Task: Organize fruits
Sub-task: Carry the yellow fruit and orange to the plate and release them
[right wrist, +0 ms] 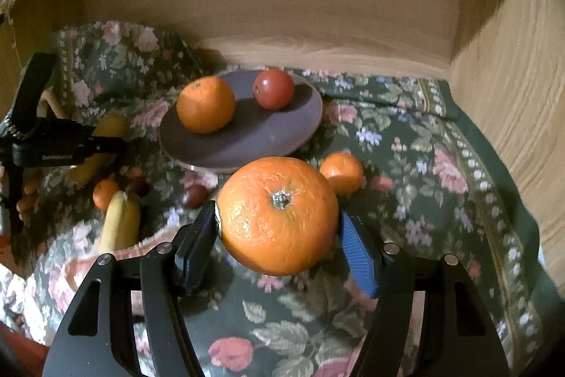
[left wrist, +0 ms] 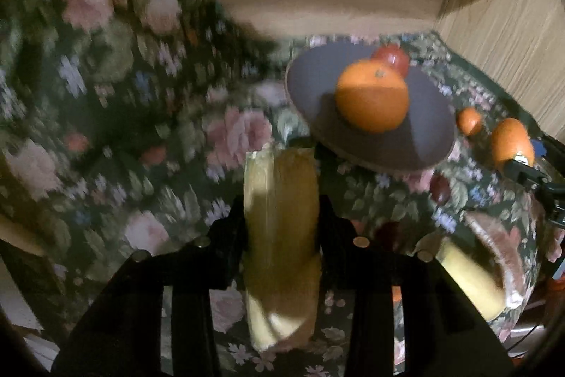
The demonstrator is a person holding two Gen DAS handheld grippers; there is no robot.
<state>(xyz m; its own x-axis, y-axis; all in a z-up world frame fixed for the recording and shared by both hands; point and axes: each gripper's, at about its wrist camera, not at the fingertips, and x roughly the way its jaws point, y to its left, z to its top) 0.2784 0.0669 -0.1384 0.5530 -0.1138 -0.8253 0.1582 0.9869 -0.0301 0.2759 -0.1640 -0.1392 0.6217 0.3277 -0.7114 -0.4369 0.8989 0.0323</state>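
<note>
My left gripper [left wrist: 281,200] is shut on a yellow banana [left wrist: 280,218] and holds it above the floral cloth; it also shows at the left of the right wrist view [right wrist: 106,143]. My right gripper [right wrist: 279,221] is shut on a large orange [right wrist: 279,214], also seen in the left wrist view [left wrist: 512,140]. A grey plate [right wrist: 247,140] [left wrist: 317,76] holds an orange [right wrist: 206,104] [left wrist: 372,96] and a red apple [right wrist: 273,89] [left wrist: 393,57].
A small mandarin [right wrist: 342,172] [left wrist: 469,121] lies right of the plate. Another banana [right wrist: 120,221], a small orange [right wrist: 105,193] and a dark plum [right wrist: 194,195] lie at the left. Wooden walls [right wrist: 512,94] close the back and right.
</note>
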